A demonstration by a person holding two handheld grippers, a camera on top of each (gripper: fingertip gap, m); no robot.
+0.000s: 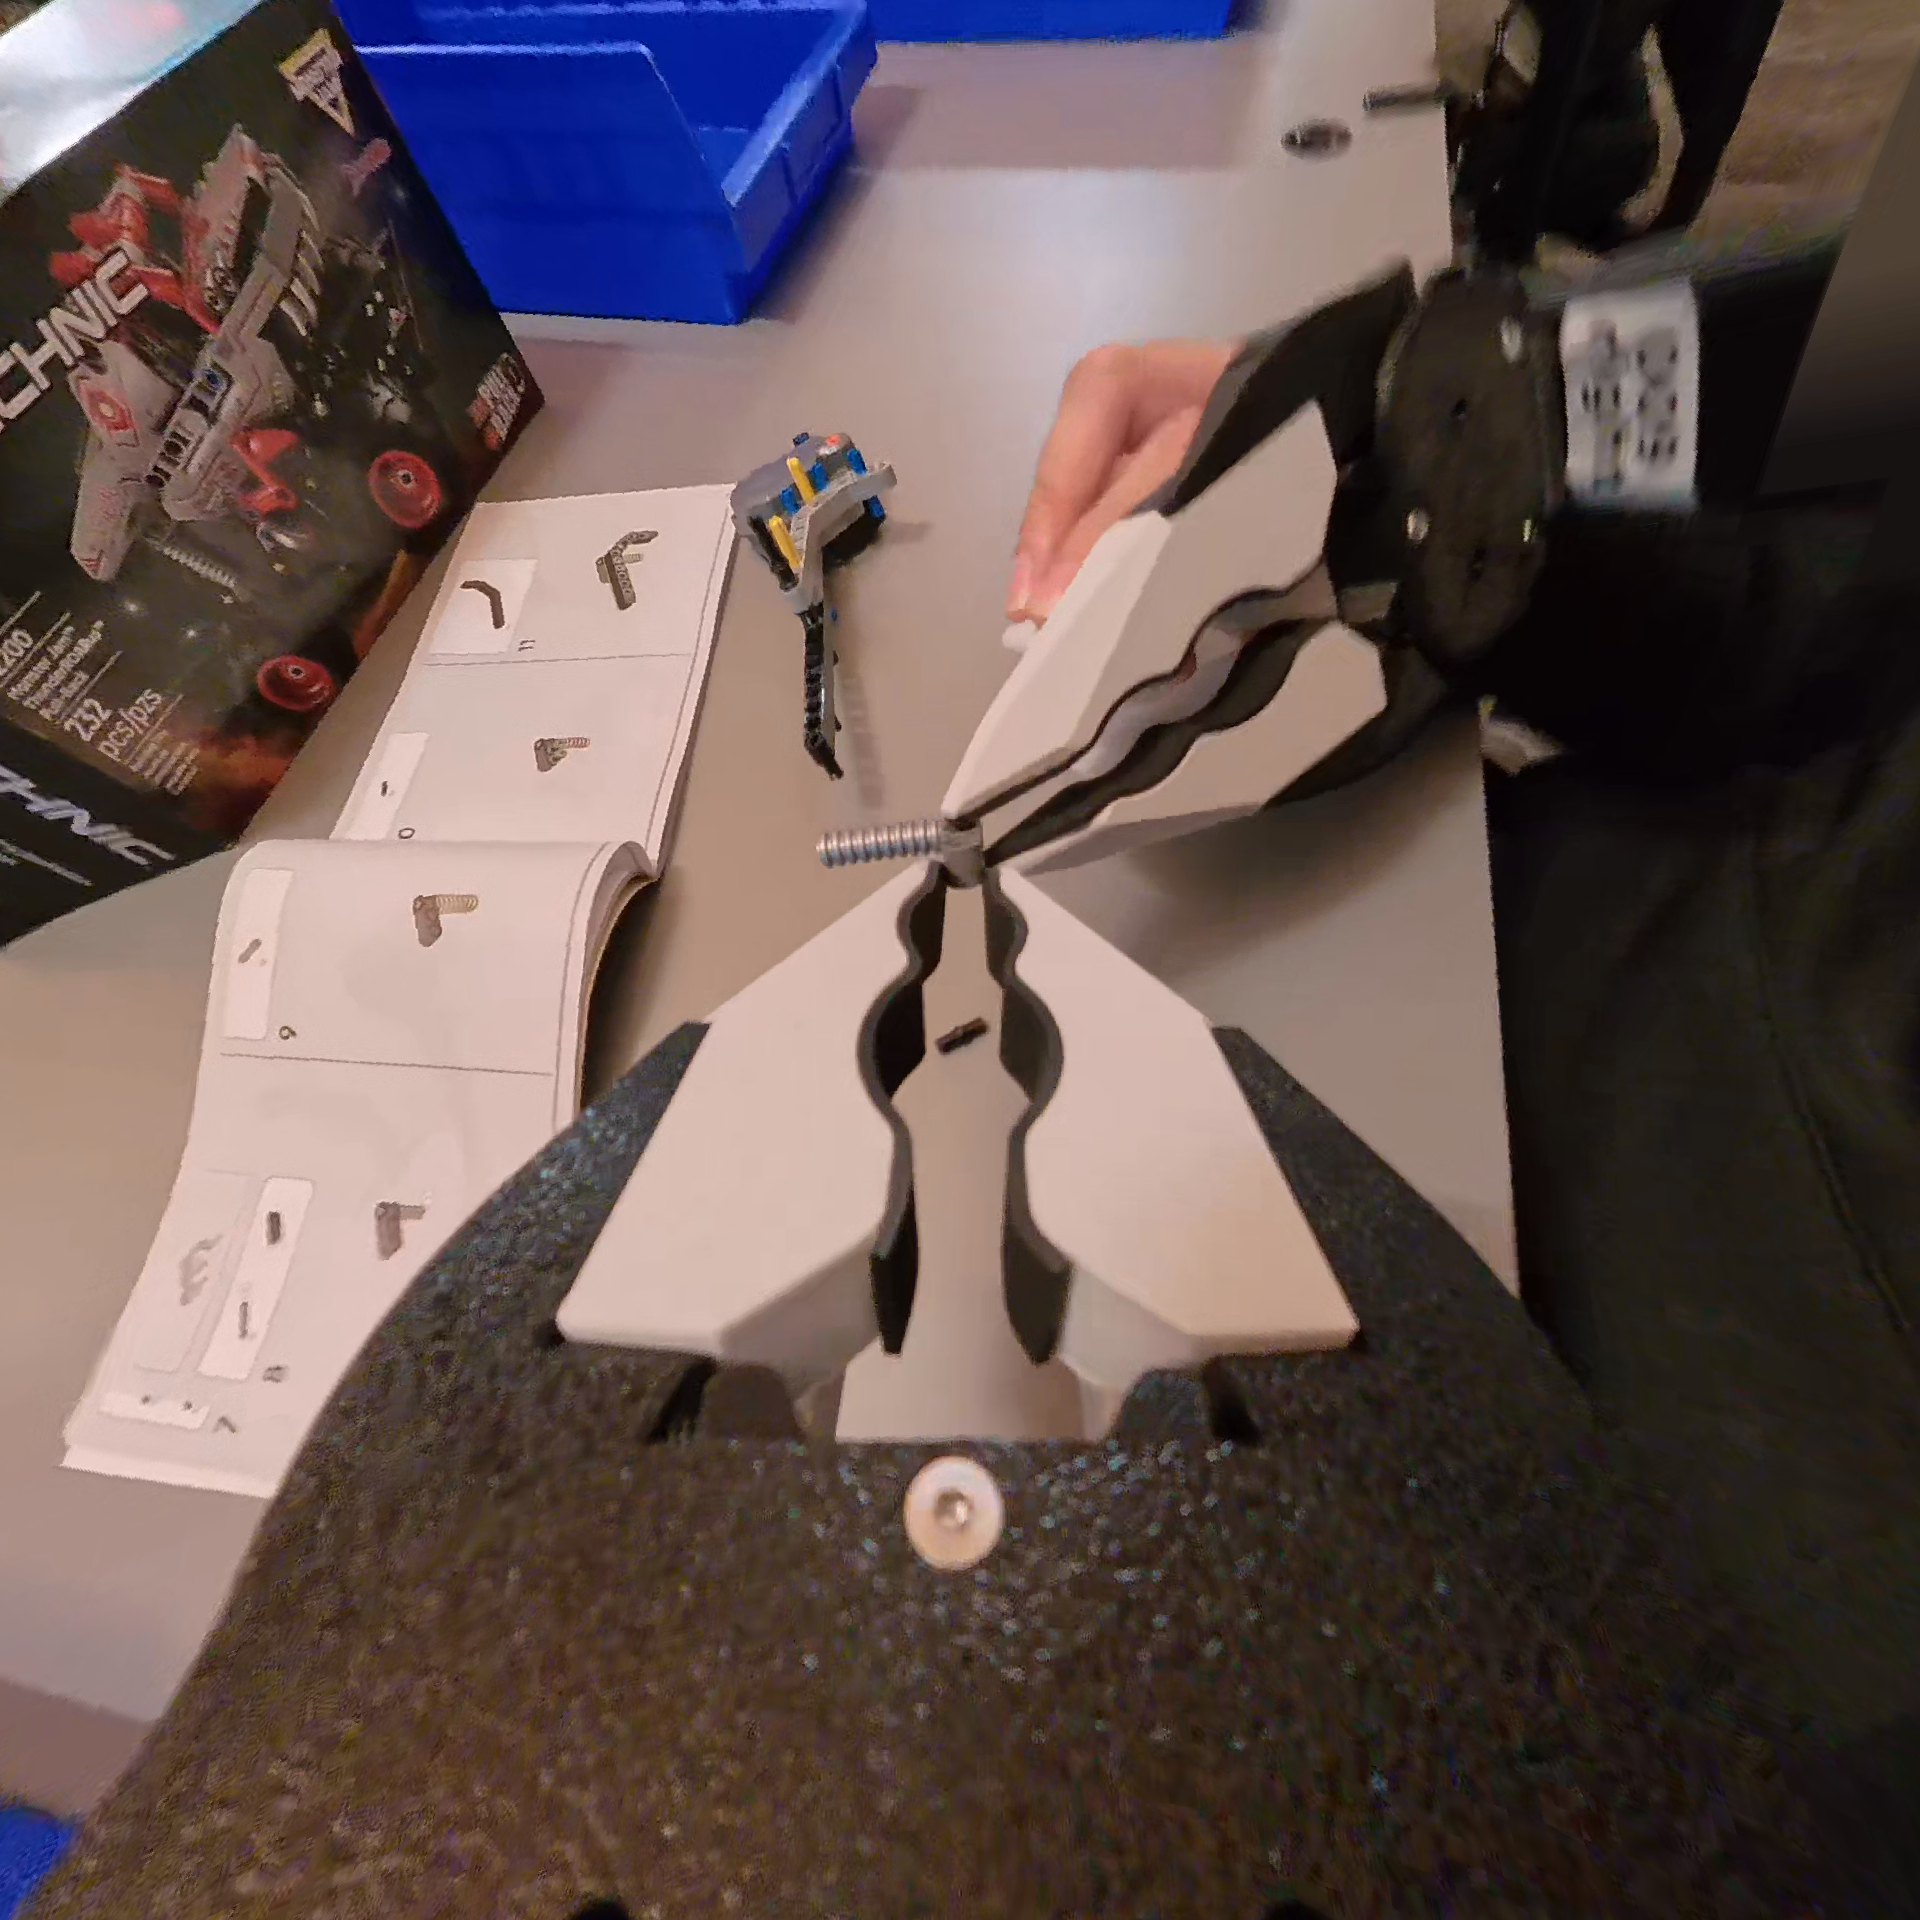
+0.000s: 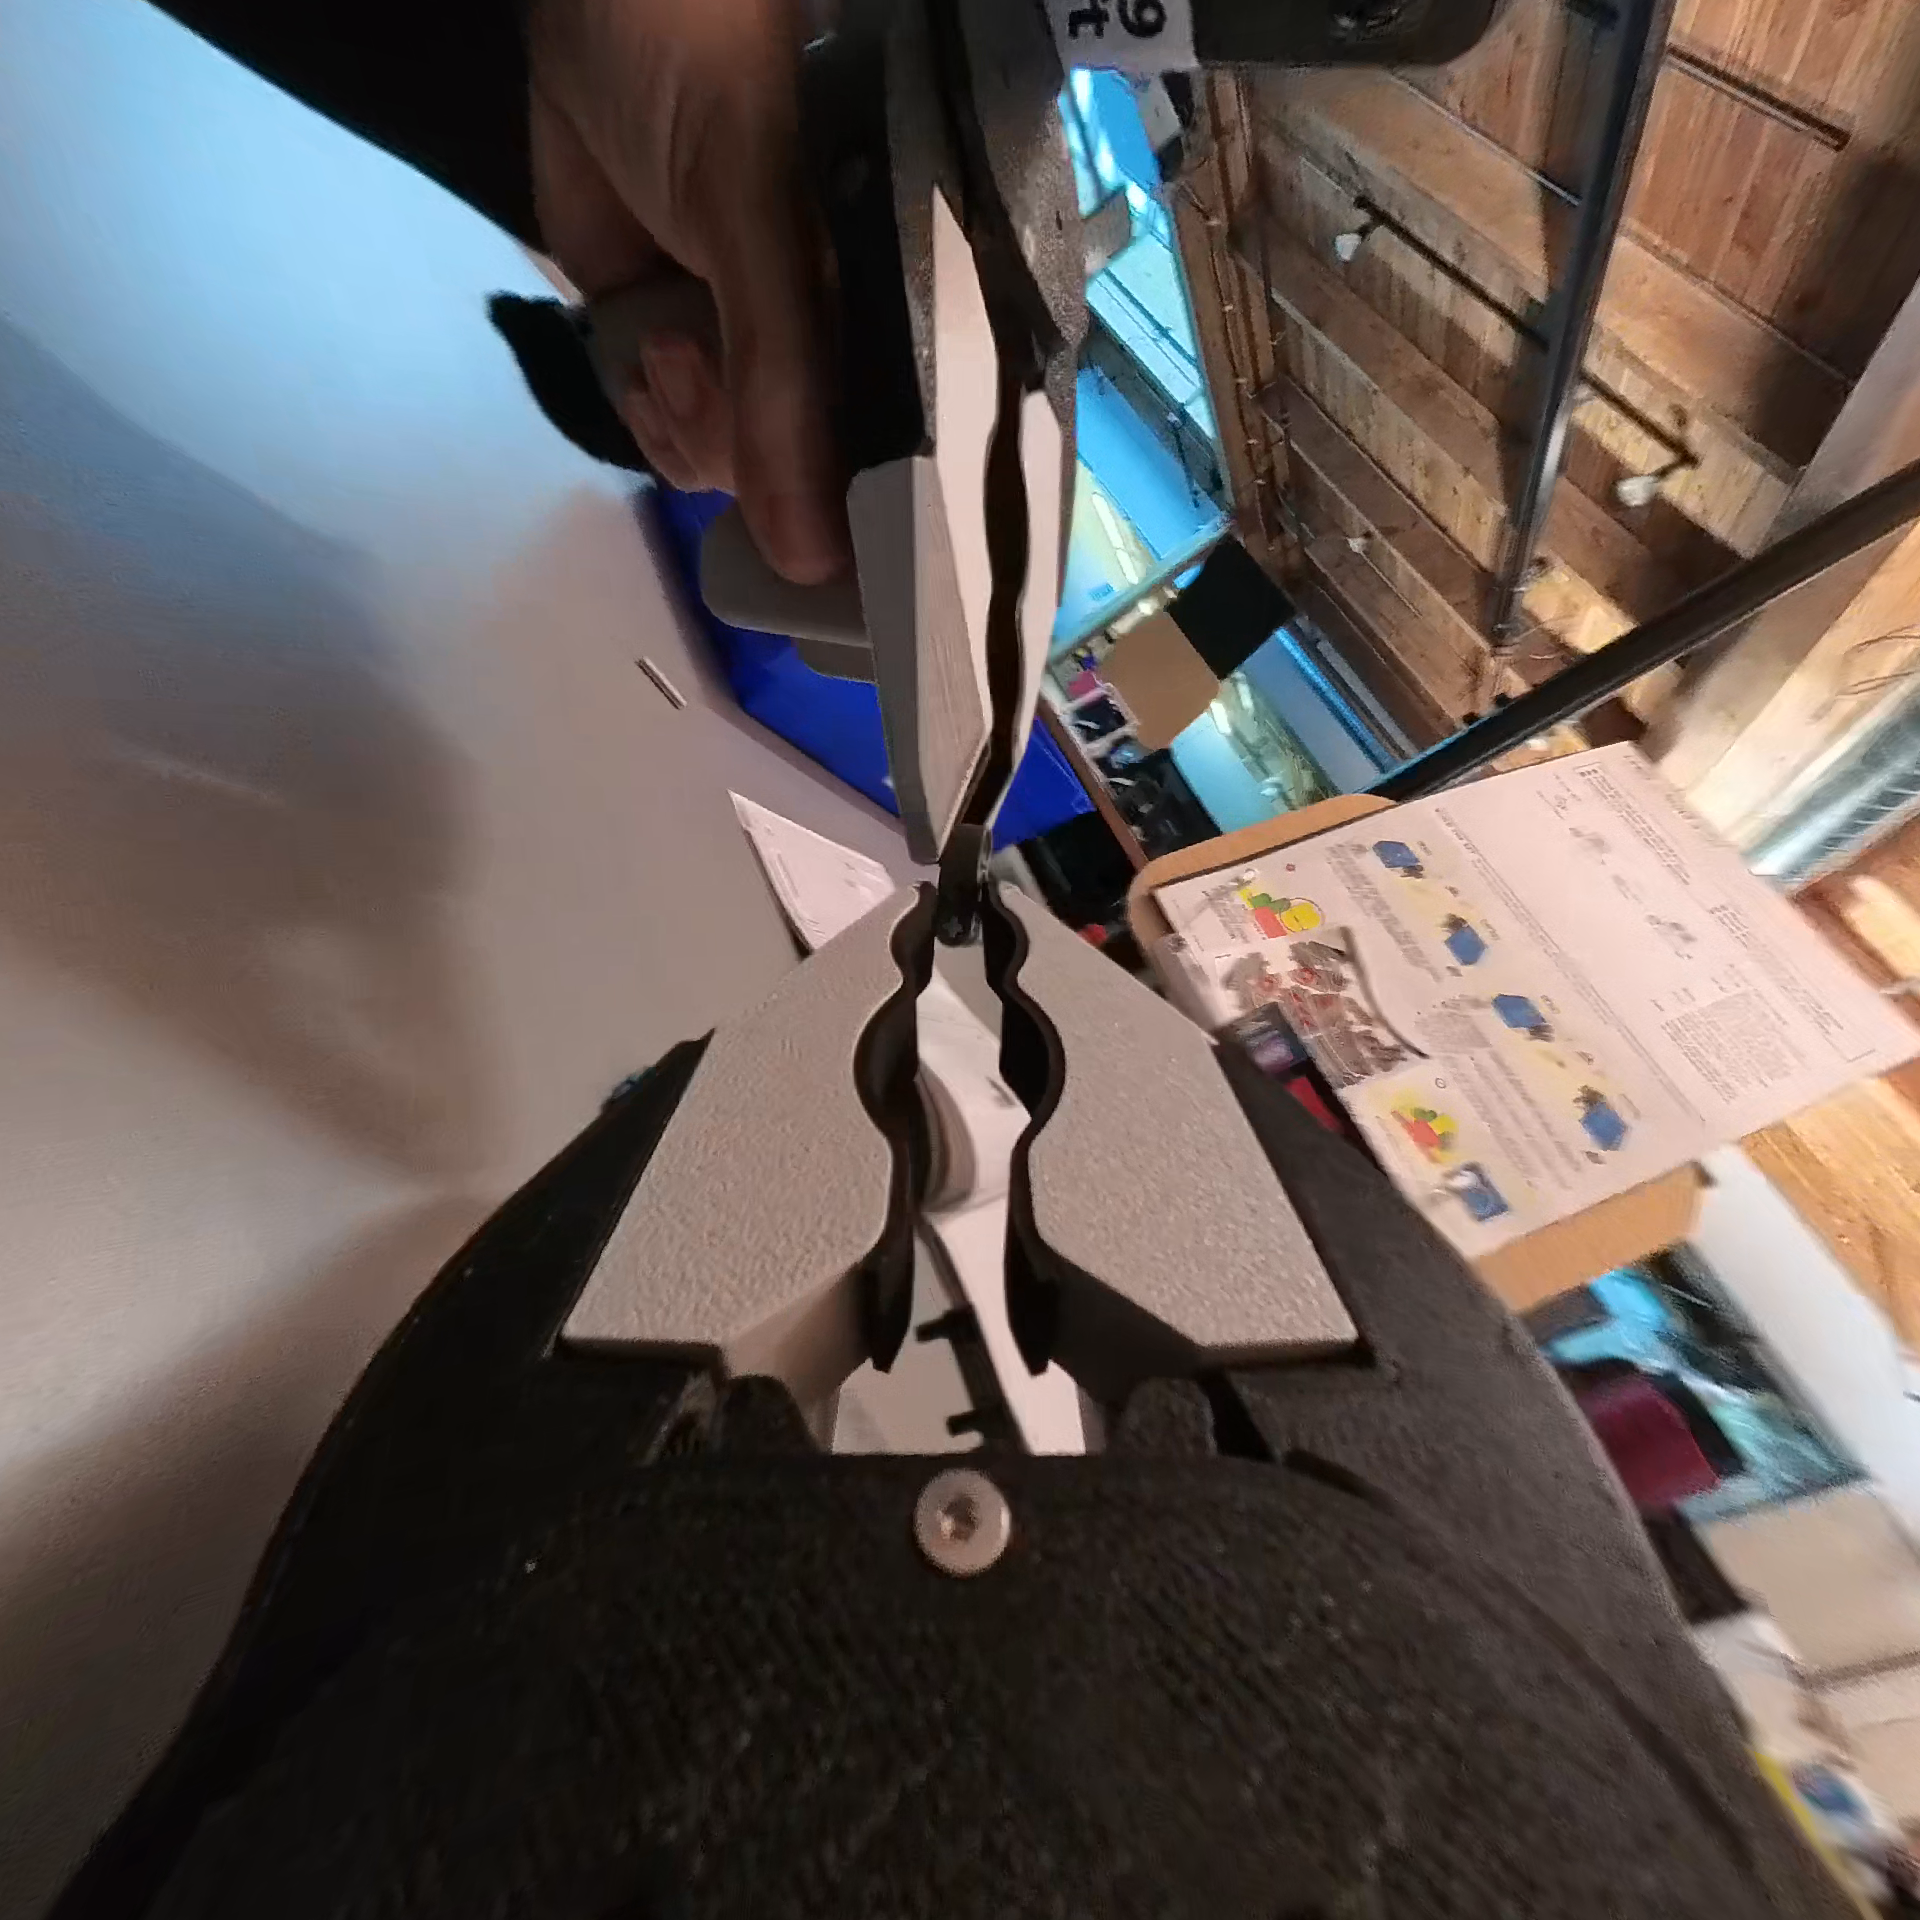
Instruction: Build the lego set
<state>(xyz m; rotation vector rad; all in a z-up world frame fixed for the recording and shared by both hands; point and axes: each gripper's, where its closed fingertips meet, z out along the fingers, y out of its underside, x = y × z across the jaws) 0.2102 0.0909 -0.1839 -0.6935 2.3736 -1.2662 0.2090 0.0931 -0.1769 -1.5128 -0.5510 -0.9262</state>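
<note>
A small grey connector (image 1: 964, 854) with a silver spring (image 1: 883, 840) sticking out to the left is held above the grey table (image 1: 1195, 935). My left gripper (image 1: 961, 881) is shut on the connector from below. My right gripper (image 1: 968, 827) comes in from the upper right and is shut on the same piece from above. In the right wrist view the right gripper (image 2: 961, 920) pinches the dark piece (image 2: 956, 914), and the left gripper (image 2: 961, 844) meets it from the top. A partly built grey, blue and yellow assembly (image 1: 821, 509) with a black beam lies on the table beyond.
An open instruction booklet (image 1: 416, 935) lies at the left, with the set's box (image 1: 208, 416) behind it. A blue bin (image 1: 644, 156) stands at the back. A small black pin (image 1: 961, 1039) lies on the table under my left fingers. The table edge runs along the right. Both grippers' tips are close together, under 4 cm apart.
</note>
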